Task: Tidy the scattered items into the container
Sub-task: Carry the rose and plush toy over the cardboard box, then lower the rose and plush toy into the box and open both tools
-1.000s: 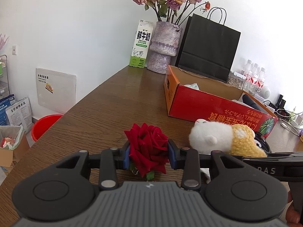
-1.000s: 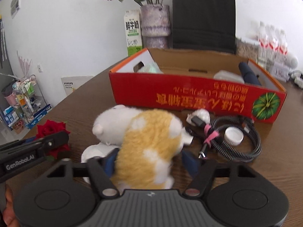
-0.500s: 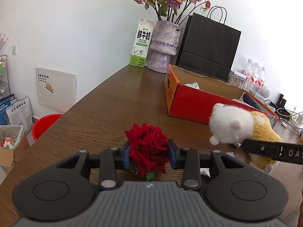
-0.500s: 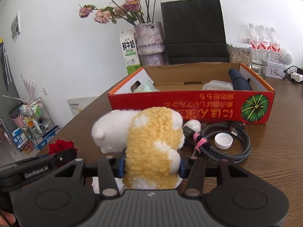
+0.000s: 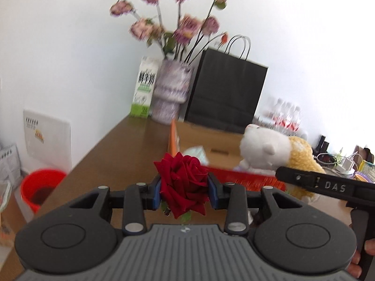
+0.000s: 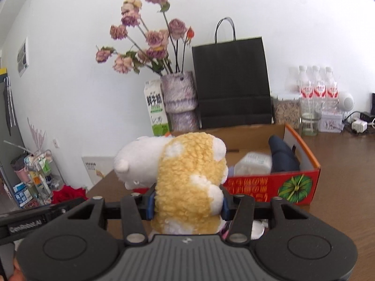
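I note both lifted off the tabletop (image 6: 346, 164): left hand-held gripper (image 5: 184, 190) clamping the rose (image 5: 181, 182), right hand-held gripper (image 6: 187, 202) clamping the plush toy (image 6: 185, 175), now before the box (image 6: 302, 149) at twelve o'clock.

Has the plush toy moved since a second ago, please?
Yes: the plush toy, gripped by the right gripper, rose from the table to the red box's rim.

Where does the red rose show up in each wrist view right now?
Left wrist: the red rose sits at centre, clamped between the left gripper pads.
Right wrist: only a red patch shows at the lower left edge, behind the other gripper's black arm.
Shared landmark: the black paper bag against the back wall.
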`<state>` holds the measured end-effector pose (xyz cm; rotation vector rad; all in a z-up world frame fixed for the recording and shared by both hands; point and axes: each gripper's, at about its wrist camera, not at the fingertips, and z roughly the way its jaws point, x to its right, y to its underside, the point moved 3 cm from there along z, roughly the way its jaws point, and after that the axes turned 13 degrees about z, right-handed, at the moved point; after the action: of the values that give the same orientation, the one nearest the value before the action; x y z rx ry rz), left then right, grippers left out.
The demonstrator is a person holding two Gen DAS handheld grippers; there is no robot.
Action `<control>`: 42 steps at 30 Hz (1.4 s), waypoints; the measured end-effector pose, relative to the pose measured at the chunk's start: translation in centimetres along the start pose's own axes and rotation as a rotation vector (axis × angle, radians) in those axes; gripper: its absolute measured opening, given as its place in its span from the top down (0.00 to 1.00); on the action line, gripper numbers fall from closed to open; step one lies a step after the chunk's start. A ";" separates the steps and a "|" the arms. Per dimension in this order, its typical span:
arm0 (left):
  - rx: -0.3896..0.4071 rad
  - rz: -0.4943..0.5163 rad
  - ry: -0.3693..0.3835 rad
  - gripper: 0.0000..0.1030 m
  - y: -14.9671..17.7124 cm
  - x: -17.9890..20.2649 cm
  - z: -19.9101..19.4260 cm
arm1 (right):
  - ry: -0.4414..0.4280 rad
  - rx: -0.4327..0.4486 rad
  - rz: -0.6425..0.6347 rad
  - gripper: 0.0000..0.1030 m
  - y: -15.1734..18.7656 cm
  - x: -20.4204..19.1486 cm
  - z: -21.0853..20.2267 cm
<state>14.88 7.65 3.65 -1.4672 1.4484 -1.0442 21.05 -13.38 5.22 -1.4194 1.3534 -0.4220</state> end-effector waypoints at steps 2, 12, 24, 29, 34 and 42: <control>0.034 0.017 -0.008 0.63 -1.7 0.7 0.7 | -0.005 0.032 0.005 0.53 -1.4 0.0 0.3; 0.061 0.043 -0.036 0.63 -7.2 3.7 8.3 | 0.015 0.121 0.026 0.53 -5.8 0.4 5.5; -0.015 0.116 -0.103 0.63 -5.2 3.4 18.7 | 0.075 0.027 0.019 0.54 -4.5 2.7 14.9; -0.016 0.141 -0.123 0.63 -4.8 3.6 18.9 | 0.092 0.019 -0.007 0.54 -4.2 2.7 15.3; -0.020 0.151 -0.120 0.63 -4.6 3.7 18.9 | 0.104 0.008 -0.009 0.54 -4.0 2.8 15.2; 0.042 0.175 -0.280 0.09 -5.1 3.4 17.5 | 0.167 0.086 0.009 0.20 -4.8 3.4 14.1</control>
<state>33.07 4.24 2.66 -1.3683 1.3180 -0.7264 36.02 -11.24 2.82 -1.3296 1.4570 -0.5967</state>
